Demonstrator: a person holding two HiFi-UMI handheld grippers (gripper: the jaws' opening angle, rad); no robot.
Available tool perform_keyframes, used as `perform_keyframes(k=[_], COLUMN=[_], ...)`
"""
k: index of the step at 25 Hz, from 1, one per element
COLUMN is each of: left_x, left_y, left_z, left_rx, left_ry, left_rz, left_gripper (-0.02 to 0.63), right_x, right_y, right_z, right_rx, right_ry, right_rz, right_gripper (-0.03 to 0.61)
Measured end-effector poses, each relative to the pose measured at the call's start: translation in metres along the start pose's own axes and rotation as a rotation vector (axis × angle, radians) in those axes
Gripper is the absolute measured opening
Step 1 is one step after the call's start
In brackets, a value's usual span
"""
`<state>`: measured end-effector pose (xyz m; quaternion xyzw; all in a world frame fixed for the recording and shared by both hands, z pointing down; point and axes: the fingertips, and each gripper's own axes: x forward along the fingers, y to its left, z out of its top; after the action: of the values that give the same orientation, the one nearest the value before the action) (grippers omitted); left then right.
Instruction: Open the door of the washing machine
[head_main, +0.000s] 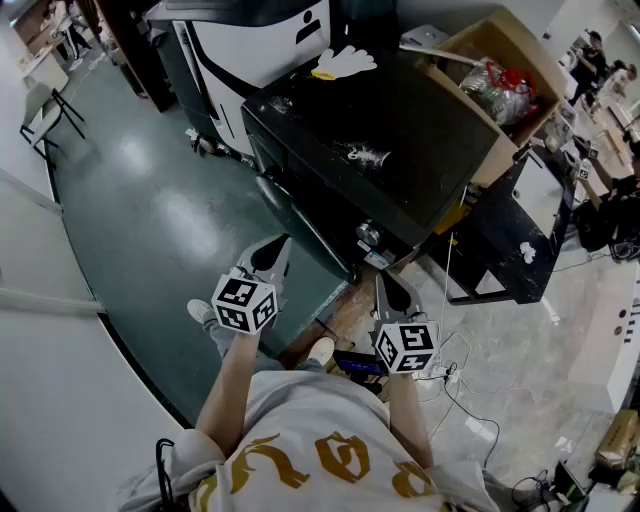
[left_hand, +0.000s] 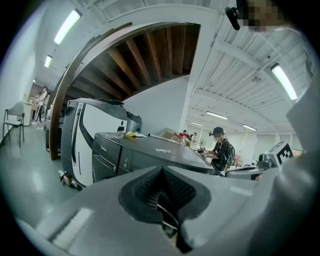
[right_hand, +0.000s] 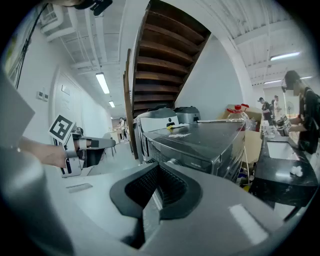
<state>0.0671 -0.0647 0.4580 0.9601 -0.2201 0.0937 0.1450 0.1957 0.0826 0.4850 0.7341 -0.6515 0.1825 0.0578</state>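
Now the washing machine (head_main: 385, 150) stands just ahead of both grippers, whose fingers are pressed together on nothing, its door (head_main: 290, 213) facing the left gripper (head_main: 272, 255), nearer than the right gripper (head_main: 392, 290).

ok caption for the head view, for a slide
Shut and empty, left gripper and right gripper hover short of the black washing machine.

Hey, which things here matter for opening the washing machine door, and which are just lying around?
For the job: washing machine, left gripper, right gripper.
Just lying about: cardboard box, chair, white machine behind.
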Motion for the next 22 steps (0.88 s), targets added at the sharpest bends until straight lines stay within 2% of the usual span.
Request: perform_keyframes(k=[4,8,9,11,12,17,22], left_x=[0.003,0.005,0.006,0.012,0.015,0.034,0.058], left_y=[0.0,-0.003,-0.004,-0.005,-0.005,-0.001,0.005], left_z=[-0.002,-0.009,-0.011,-0.02,-0.026,-0.052,-0.075], left_rx=[-0.002,-0.014,-0.021,-0.043,-0.051,-0.064,-0.082], left_ry=[0.009,0.033,0.042,0.077,0.102,0.203,0.279], left_rz=[-0.008,-0.036,-0.045,-0.065,-0.073,-0.072,-0.062], left_gripper=[0.005,0.006,0.011,0.129,0.158,0.172,0.171], right_x=[0.003,0.007,0.008,0.011,0.011,0.013,0.011], right_y=[-0.001,0.0,0.003,0.007,0.008,0.005,-0.006], right_z=[-0.002,-0.006,-0.007,-0.009,-0.01,-0.012,-0.019], right_rx=[0.008,0.069,0.08,0.092,0.093,0.112,0.14], right_ry=[0.004,0.011,0.015,0.026,0.03,0.036,0.05], right_rz=[0.005,0.028,0.043,0.07,0.075,0.077,0.058], right_gripper=[0.009,0.012,0.038,0.118,0.118,0.16,0.164])
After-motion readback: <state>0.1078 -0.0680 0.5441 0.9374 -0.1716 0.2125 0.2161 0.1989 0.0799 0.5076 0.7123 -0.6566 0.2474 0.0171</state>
